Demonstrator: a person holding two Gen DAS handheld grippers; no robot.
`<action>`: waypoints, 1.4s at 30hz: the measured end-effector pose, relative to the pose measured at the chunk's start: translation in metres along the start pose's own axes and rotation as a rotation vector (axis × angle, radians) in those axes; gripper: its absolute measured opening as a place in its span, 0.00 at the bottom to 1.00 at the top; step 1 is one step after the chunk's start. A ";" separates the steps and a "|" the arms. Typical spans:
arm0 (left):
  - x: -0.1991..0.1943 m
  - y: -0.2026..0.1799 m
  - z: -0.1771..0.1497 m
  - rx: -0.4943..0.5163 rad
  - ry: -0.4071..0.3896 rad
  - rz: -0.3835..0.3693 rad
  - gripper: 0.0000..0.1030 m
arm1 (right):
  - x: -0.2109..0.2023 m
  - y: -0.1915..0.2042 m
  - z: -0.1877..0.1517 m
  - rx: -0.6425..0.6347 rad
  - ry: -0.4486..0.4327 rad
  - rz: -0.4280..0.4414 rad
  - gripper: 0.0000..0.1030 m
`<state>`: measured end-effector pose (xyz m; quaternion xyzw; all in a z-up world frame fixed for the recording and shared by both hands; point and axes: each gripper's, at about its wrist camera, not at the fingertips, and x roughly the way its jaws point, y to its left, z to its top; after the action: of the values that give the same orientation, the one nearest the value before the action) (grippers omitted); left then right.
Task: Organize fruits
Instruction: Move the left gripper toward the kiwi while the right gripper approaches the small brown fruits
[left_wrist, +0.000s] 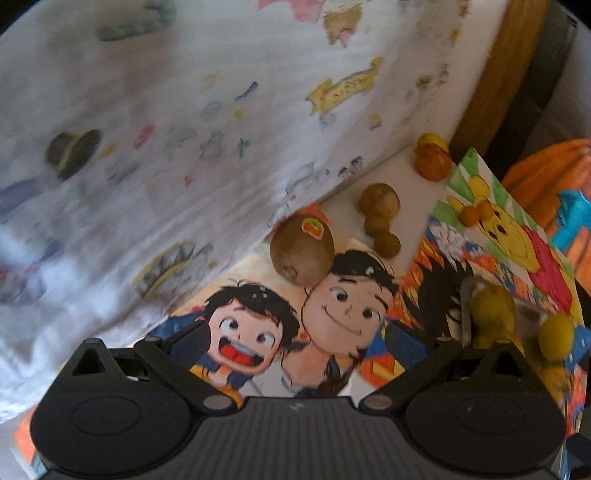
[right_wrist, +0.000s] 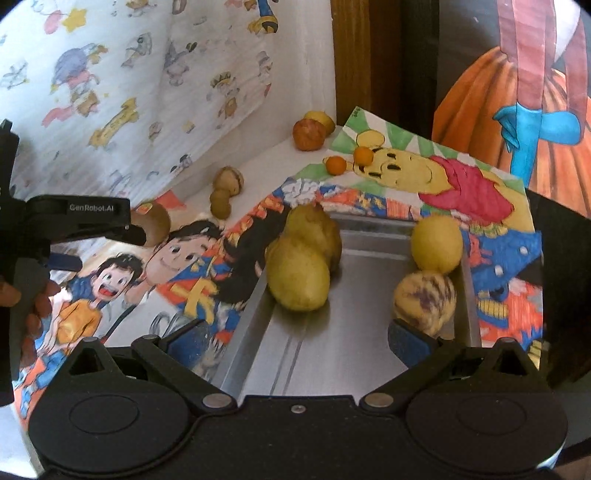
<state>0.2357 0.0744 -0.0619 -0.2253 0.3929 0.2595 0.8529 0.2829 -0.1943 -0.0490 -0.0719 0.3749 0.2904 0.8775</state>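
Right wrist view: right gripper (right_wrist: 297, 332), wide open and empty, hangs over the steel tray (right_wrist: 332, 354) holding four fruits. Ahead of the open, empty left gripper (left_wrist: 297, 339) lies the kiwi (left_wrist: 302, 254); smaller fruits beyond remain unsorted.

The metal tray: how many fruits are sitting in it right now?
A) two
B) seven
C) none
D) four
D: the right wrist view shows the metal tray holding two pears, a yellow round fruit and a striped fruit.
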 end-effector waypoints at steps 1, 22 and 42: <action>0.004 -0.001 0.003 -0.010 0.000 0.004 0.99 | 0.004 -0.002 0.005 -0.003 -0.003 -0.002 1.00; 0.056 -0.003 0.039 -0.189 0.009 0.055 0.99 | 0.081 0.000 0.083 -0.310 0.012 0.057 0.99; 0.082 0.008 0.051 -0.279 0.062 0.042 0.99 | 0.134 0.022 0.113 -0.408 0.074 0.074 0.99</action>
<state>0.3046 0.1326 -0.0973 -0.3415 0.3839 0.3223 0.7951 0.4138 -0.0770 -0.0605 -0.2449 0.3427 0.3895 0.8190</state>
